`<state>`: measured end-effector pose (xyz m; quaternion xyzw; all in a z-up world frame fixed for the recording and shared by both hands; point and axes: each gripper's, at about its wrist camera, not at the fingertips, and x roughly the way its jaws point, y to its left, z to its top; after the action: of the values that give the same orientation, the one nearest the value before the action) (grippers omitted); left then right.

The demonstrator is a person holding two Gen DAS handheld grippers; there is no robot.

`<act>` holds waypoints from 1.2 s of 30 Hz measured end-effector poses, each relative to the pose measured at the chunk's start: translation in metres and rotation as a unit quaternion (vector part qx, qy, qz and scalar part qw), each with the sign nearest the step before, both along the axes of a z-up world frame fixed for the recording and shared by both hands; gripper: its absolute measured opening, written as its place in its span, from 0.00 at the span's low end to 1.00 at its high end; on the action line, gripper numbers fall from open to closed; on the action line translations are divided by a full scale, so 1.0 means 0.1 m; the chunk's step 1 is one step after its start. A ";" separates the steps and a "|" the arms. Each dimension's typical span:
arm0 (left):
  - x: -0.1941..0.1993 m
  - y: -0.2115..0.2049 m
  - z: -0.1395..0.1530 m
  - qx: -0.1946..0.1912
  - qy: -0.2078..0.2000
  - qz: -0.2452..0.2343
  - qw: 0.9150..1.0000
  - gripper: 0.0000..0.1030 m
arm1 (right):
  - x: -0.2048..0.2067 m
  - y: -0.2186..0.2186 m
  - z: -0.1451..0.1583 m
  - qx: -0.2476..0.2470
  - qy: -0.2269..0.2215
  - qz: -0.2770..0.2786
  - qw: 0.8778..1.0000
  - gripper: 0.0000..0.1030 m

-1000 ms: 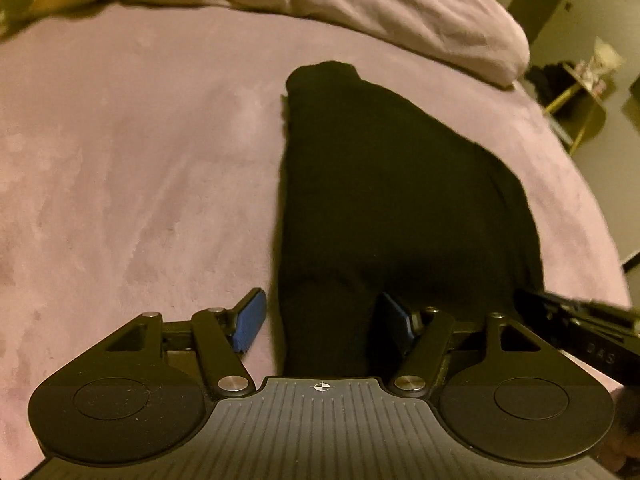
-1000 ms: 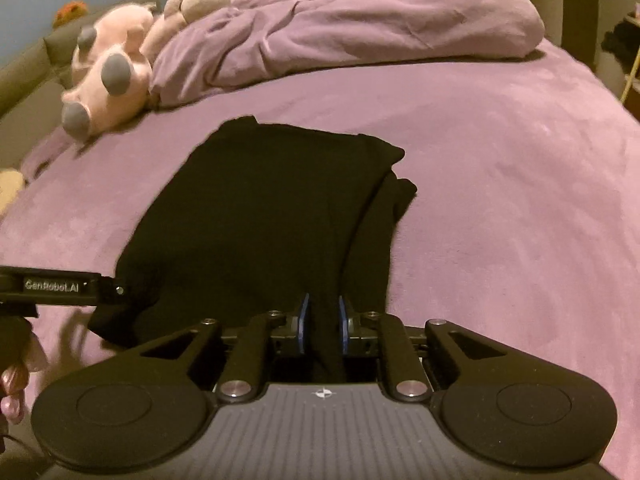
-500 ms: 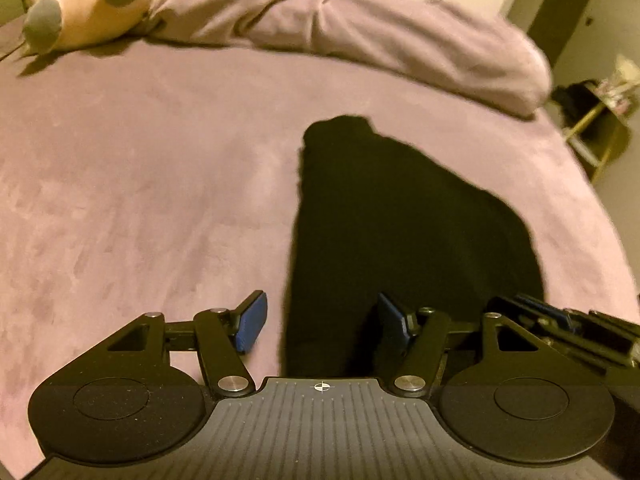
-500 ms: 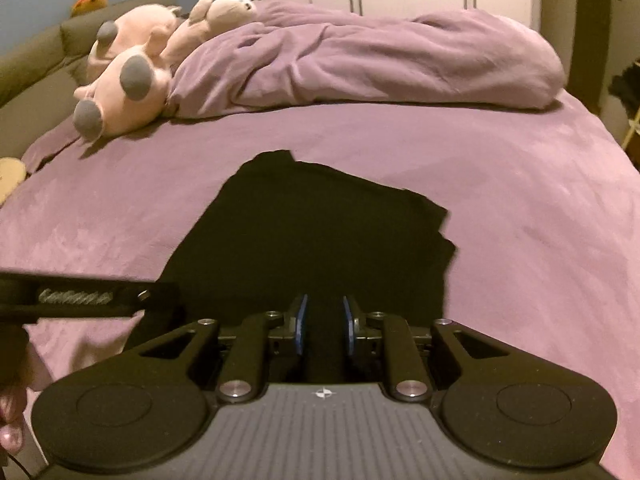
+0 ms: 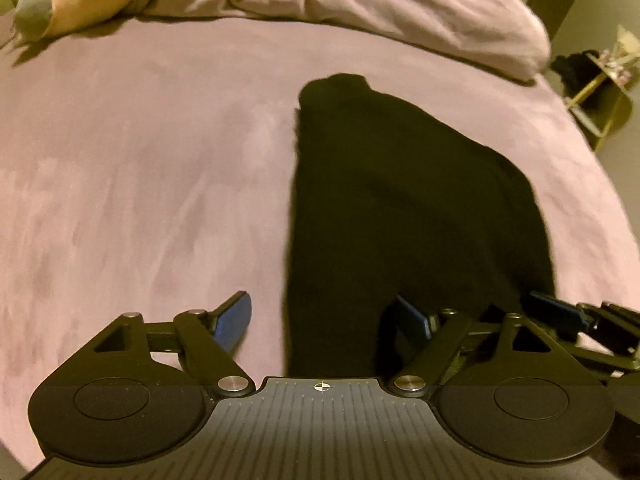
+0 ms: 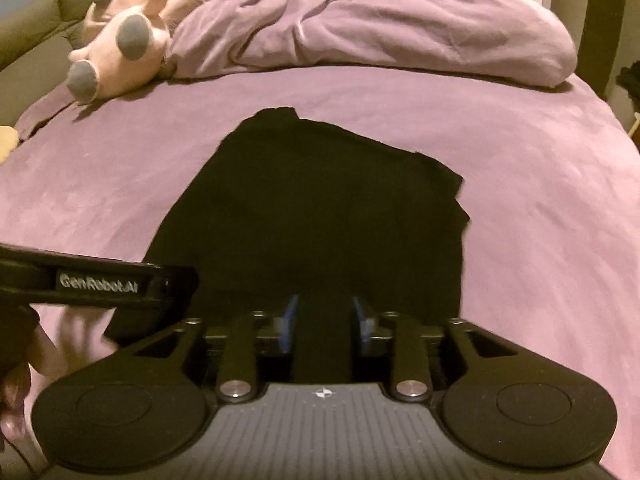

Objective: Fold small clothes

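Purple bedding [image 6: 540, 208] fills both views, with a rumpled duvet [image 6: 360, 28] along the top and a pink plush toy [image 6: 120, 48] in the upper left. The black garment [image 6: 320, 216] lies flat on the bed, in the centre of the right wrist view and right of centre in the left wrist view.

A second ago the right tool [image 6: 325, 320] had its blue pads nearly together over the garment's near edge; now its jaws are opening, dark cloth lies between them, and neither pad seems to press on it. The left tool [image 5: 324, 320] is opening too: one pad sits over bare bedding at lower left, the other over the garment's edge, gripping nothing. Both cameras now see more of the bed than before, so the tools have drawn back. My reading is that a fold has just been laid down and released.

The garment is so dark that creases and layers are hard to make out, so how many folds it holds is uncertain. Its near edge is hidden behind both tool bodies. Part of a hand [image 6: 18, 368] shows, blurred, at lower left.
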<state>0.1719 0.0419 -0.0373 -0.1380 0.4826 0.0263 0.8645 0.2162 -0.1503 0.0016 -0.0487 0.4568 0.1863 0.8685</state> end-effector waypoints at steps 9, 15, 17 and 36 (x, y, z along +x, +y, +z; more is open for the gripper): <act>-0.41 -0.18 0.00 0.038 0.016 -0.009 0.999 0.84 | -0.44 -0.19 -0.06 -0.078 0.017 -0.047 0.996 0.54; -0.62 -0.28 0.23 0.077 -0.008 -0.027 0.997 0.91 | -0.68 -0.34 -0.07 -0.052 0.077 -0.067 0.993 0.83; -0.66 -0.30 0.27 0.082 -0.008 -0.031 0.996 0.91 | -0.77 -0.39 -0.03 -0.038 0.081 -0.069 0.994 0.87; -0.65 -0.37 0.38 0.111 -0.004 -0.031 0.993 0.92 | -0.72 -0.20 0.40 -0.063 0.052 -0.089 0.993 0.96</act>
<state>0.1072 0.0049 0.0005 -0.0262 0.4774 0.0527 0.8767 0.1441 -0.1704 0.0420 -0.0529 0.5149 0.0808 0.8518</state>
